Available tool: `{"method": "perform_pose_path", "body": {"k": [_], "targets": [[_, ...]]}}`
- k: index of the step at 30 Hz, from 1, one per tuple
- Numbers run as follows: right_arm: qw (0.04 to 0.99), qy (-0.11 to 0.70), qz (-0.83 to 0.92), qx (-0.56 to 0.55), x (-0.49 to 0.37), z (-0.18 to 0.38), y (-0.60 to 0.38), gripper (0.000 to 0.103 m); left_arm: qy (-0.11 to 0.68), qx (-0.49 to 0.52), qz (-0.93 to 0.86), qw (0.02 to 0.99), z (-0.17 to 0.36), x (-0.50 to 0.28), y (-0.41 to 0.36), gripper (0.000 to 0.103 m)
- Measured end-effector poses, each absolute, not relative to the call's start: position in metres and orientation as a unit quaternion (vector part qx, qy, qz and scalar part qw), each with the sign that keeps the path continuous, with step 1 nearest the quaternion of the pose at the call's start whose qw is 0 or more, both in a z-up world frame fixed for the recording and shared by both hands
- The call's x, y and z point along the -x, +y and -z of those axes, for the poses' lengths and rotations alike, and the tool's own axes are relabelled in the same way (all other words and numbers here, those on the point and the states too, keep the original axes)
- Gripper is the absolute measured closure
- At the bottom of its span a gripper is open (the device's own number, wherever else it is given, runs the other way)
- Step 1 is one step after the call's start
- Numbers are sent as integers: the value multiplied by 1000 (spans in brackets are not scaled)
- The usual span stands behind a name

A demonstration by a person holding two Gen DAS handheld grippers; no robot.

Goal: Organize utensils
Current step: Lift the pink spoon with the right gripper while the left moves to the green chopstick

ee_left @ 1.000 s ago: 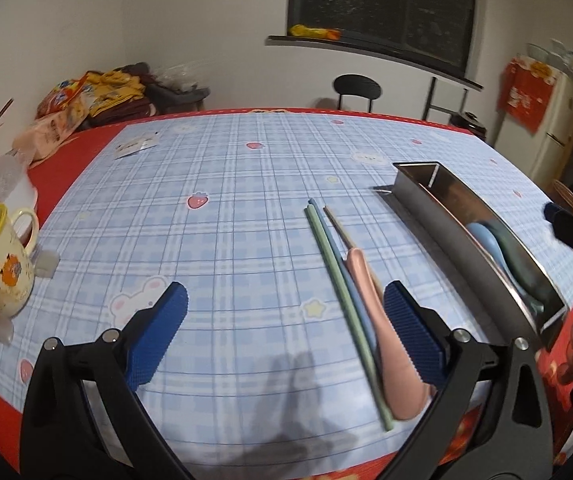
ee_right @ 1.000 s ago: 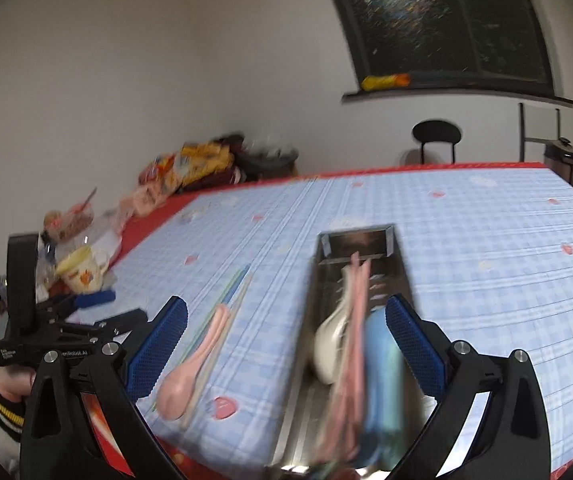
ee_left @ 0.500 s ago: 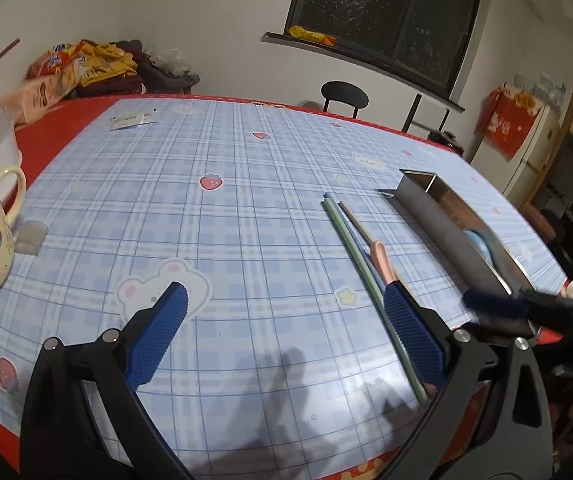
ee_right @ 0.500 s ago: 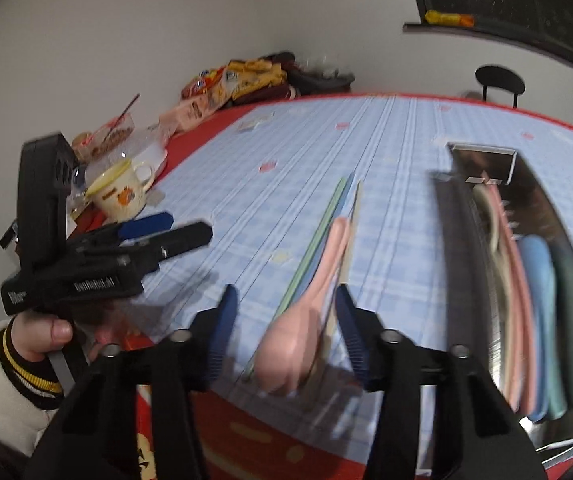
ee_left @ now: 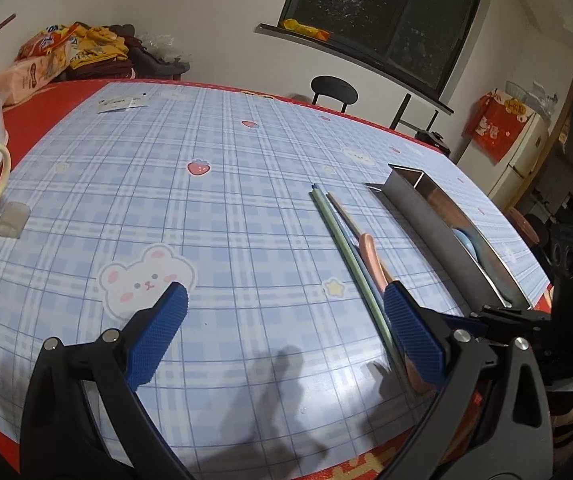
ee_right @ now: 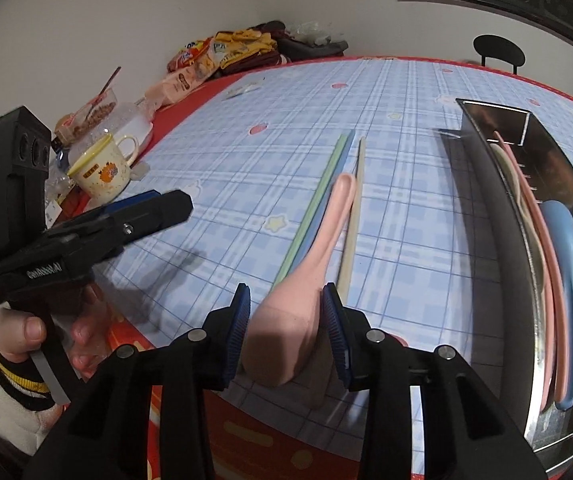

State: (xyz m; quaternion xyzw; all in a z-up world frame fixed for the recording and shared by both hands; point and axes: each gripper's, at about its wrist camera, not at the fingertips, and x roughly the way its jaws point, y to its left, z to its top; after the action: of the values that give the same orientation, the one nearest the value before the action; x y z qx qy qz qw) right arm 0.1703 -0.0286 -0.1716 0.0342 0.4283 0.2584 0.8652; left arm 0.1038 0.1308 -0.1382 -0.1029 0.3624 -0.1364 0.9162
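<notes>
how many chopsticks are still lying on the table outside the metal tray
3: green chopstick, blue chopstick and cream chopstick, lying alongside the pink spoon. More may hide under it.

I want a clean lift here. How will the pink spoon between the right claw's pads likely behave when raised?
The pink spoon looks like stiff moulded plastic, so it probably won't flex. It seems light. Gripped at the rounded bowl, its smooth surface may slip or pivot in the right claw, the long handle dipping toward the chopsticks.

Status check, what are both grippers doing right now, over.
Right gripper jaws just closing around pink spoon bowl, contact unclear. Left gripper open, empty. Chopsticks flank the spoon; metal tray to the right.
</notes>
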Motion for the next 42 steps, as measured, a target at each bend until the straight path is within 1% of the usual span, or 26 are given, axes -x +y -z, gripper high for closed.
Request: {"method": "perform_pose_path", "body": {"k": [10,12,17,28,29,30,32,42], "targets": [[855,438,-274,-35,-180,175,-26,66,362,95,132,918,137,-103,129,6],[854,438,-277,-40,-180,175,-28,67,363,98,132,917,137,-104,129,6],[849,438,-290,-56,-178,176,-31,77,367,102,131,915,138,-106,129,6],[847,421,-318,-68,-169,171,-35,83,371,107,127,914,139,-106,131,7],[846,420,-320,-68,-169,171,-35,83,372,107,127,913,140,-107,131,11],[845,421,-324,-69,-168,171,-35,83,373,107,126,913,140,-107,131,18],[842,421,-330,-71,-168,172,-34,83,381,107,119,911,142,-109,131,23],[813,445,-369,-76,-174,179,-26,85,387,100,110,910,144,-109,128,24]]}}
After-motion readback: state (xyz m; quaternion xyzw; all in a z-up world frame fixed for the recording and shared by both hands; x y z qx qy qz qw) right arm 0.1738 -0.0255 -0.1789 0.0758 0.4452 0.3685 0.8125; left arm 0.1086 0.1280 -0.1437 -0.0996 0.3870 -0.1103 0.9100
